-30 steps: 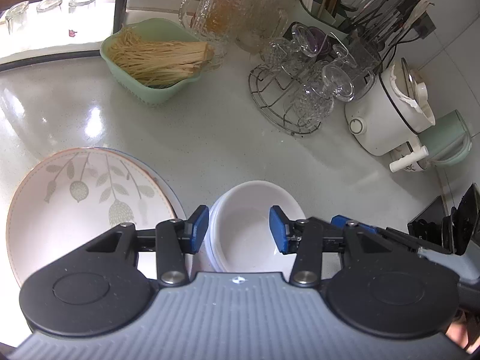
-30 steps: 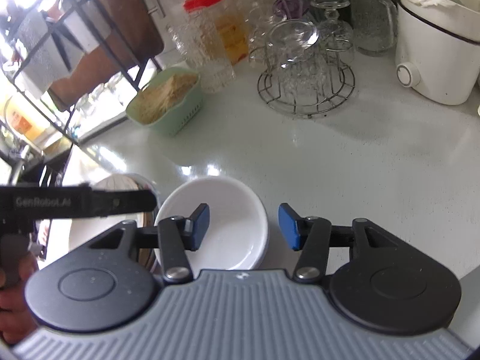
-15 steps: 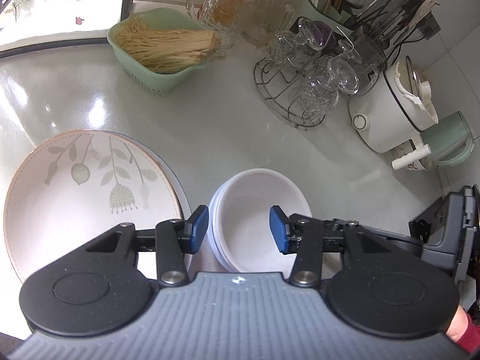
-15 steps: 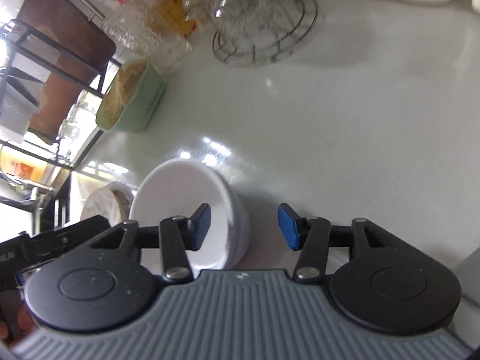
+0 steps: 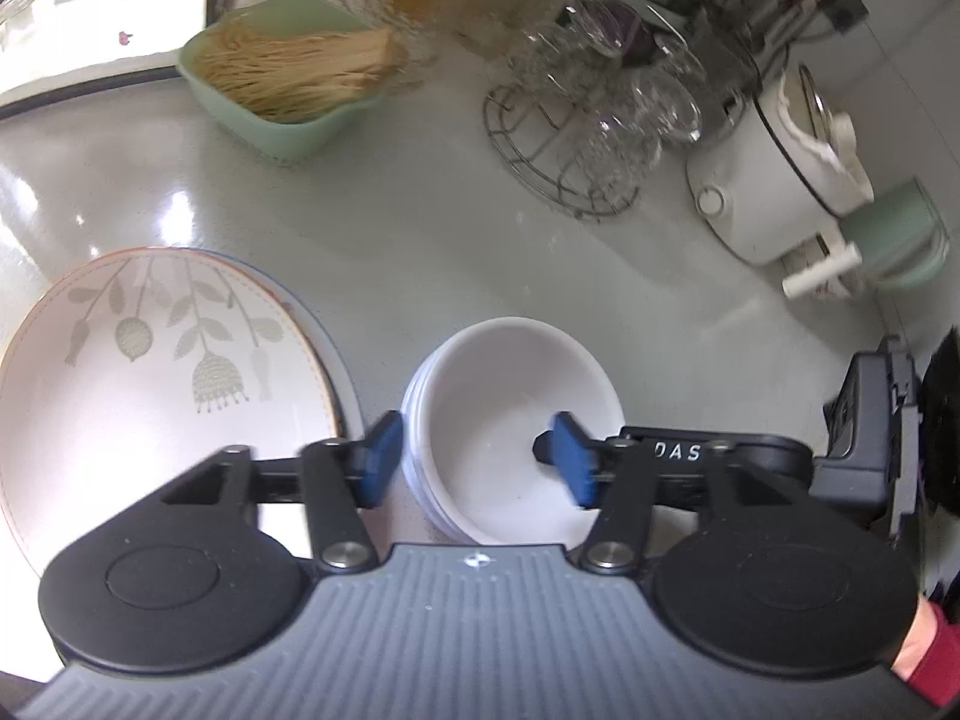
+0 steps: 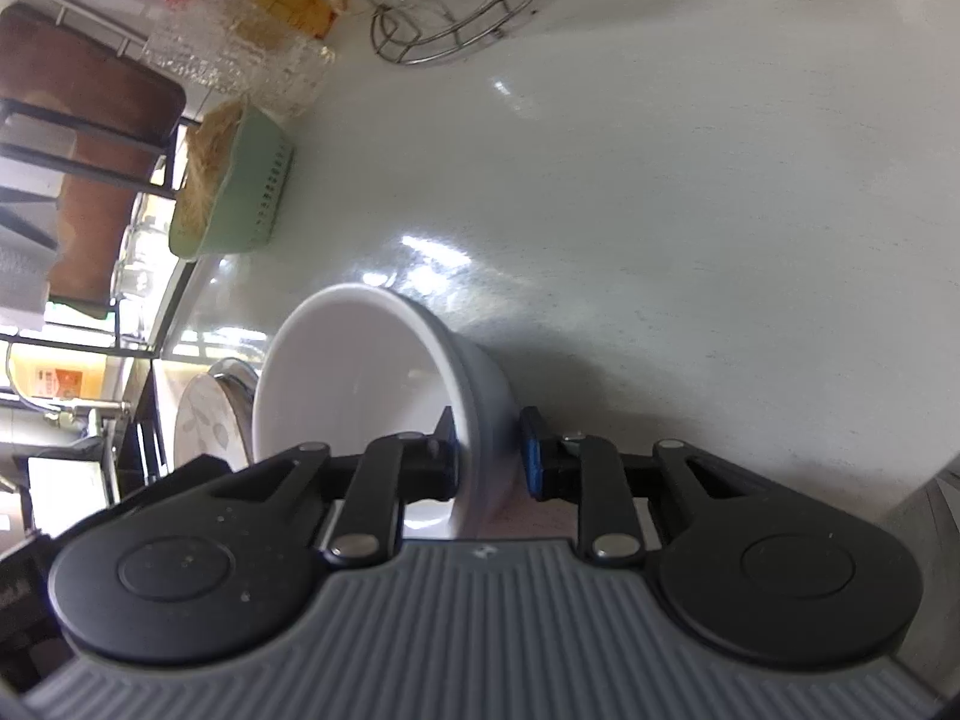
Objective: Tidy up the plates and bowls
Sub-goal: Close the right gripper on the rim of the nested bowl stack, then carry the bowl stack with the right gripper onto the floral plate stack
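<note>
A small stack of nested white bowls (image 5: 516,384) stands on the pale counter, right of a large leaf-patterned plate (image 5: 150,396). My left gripper (image 5: 477,459) hovers over the stack with its jaws opening. One pad is outside the left rim, the other is over the hollow, and neither presses on it. From the right, a right gripper finger (image 5: 543,447) reaches into the top bowl. In the right wrist view my right gripper (image 6: 489,450) is closing on the white bowl (image 6: 354,372), with one pad inside its wall and one outside. The plate (image 6: 207,426) shows behind.
A green basket of dry noodles (image 5: 288,78) sits at the back left. A wire rack of glasses (image 5: 594,138), a white rice cooker (image 5: 774,180) and a green kettle (image 5: 906,240) line the back right. A red sleeve (image 5: 936,654) shows at the lower right.
My right gripper rolled, sank to the bowl and narrowed its jaws over the bowl's wall. My left gripper's jaws widened while it stayed over the stack.
</note>
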### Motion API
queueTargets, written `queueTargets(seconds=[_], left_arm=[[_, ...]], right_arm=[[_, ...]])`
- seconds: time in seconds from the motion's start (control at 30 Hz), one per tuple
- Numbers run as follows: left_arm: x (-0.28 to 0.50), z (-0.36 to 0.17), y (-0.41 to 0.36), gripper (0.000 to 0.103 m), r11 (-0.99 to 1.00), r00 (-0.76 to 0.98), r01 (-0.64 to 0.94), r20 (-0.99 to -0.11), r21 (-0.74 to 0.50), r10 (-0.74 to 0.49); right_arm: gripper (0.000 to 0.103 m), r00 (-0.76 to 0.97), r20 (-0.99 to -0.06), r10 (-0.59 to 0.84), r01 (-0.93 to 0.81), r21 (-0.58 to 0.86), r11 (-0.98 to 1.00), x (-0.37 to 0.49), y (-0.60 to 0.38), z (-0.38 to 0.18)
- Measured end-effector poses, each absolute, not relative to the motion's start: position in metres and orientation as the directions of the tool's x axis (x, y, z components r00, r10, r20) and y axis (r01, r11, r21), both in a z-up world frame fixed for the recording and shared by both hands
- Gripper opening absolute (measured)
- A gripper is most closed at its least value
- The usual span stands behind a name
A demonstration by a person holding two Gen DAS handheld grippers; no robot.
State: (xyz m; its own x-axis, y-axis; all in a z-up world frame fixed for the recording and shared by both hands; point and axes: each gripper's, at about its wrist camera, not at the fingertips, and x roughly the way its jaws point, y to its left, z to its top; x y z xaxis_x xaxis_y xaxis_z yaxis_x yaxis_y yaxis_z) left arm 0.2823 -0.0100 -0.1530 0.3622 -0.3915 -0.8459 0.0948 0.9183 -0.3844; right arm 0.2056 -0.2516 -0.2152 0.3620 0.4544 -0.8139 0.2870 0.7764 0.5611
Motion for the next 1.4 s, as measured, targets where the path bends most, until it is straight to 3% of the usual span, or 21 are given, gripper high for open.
queueTargets(seconds=[0.57,0.9,1.13,1.4], left_arm=[[0.293,-0.182,-0.064,0.064,0.878,0.259,0.298,-0.853,-0.375,-0.453],[0.297,-0.207,-0.066,0.062,0.882,0.24,0.284,-0.863,-0.375,-0.444],[0.298,-0.216,-0.064,0.052,0.88,0.246,0.266,-0.854,-0.395,-0.458],[0.3,-0.213,-0.059,0.052,0.872,0.242,0.239,-0.843,-0.428,-0.48]], right_arm=[[0.016,0.413,-0.86,0.299,0.373,0.459,0.806,0.176,-0.28,-0.204],[0.016,0.422,-0.86,0.286,0.377,0.453,0.807,0.177,-0.278,-0.206],[0.017,0.413,-0.866,0.281,0.352,0.437,0.828,0.181,-0.271,-0.204],[0.017,0.413,-0.867,0.28,0.357,0.437,0.826,0.181,-0.271,-0.201]])
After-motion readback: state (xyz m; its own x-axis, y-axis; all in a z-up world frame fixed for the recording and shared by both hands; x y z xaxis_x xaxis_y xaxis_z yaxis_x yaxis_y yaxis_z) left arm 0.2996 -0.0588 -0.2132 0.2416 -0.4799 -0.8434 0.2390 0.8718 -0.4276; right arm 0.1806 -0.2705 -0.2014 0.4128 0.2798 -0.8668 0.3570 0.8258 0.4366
